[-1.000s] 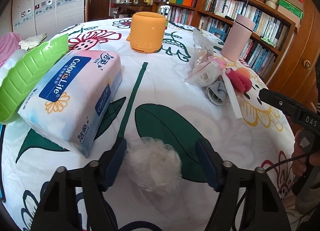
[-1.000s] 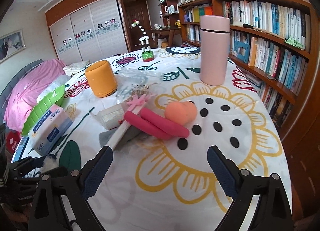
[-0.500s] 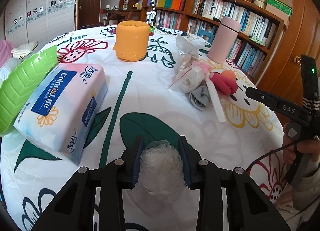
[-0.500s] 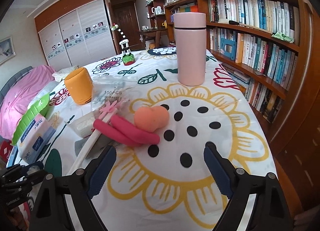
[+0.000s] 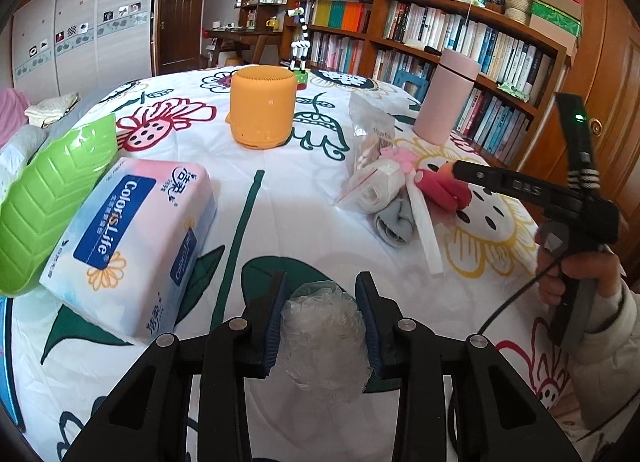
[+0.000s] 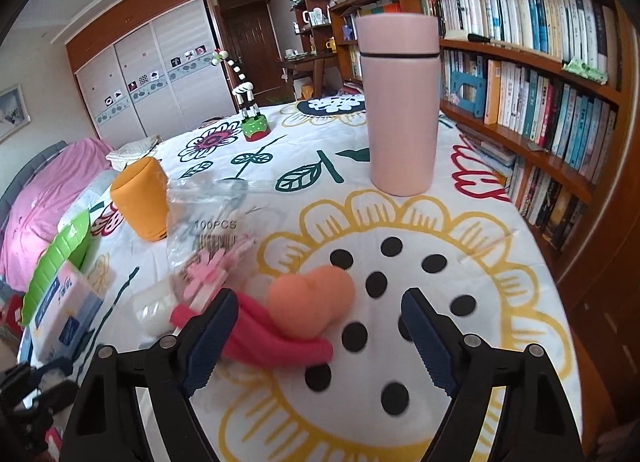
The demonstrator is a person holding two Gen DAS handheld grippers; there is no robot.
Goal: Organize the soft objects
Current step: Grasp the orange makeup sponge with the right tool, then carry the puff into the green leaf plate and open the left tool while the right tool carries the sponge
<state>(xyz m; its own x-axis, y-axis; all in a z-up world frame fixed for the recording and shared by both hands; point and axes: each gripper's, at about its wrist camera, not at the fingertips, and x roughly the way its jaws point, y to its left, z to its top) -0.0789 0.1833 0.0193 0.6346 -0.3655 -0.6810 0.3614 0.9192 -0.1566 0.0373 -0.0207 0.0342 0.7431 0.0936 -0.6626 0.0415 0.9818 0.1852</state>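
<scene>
Crinkly translucent white puff, squeezed in left claw; right claw spread wide.

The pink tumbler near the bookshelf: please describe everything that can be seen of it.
The pink tumbler is a tall, smooth, matte cylinder, pale pink, with a thin dark seam separating its lid from the body. It stands upright and closed on the flower-printed tablecloth, at the side toward the bookshelf. Nothing touches it except the cloth below; the orange sponge lies apart, nearer the camera.

wooden bookshelf right | wardrobe far wall | dark door | pink bed left
</scene>
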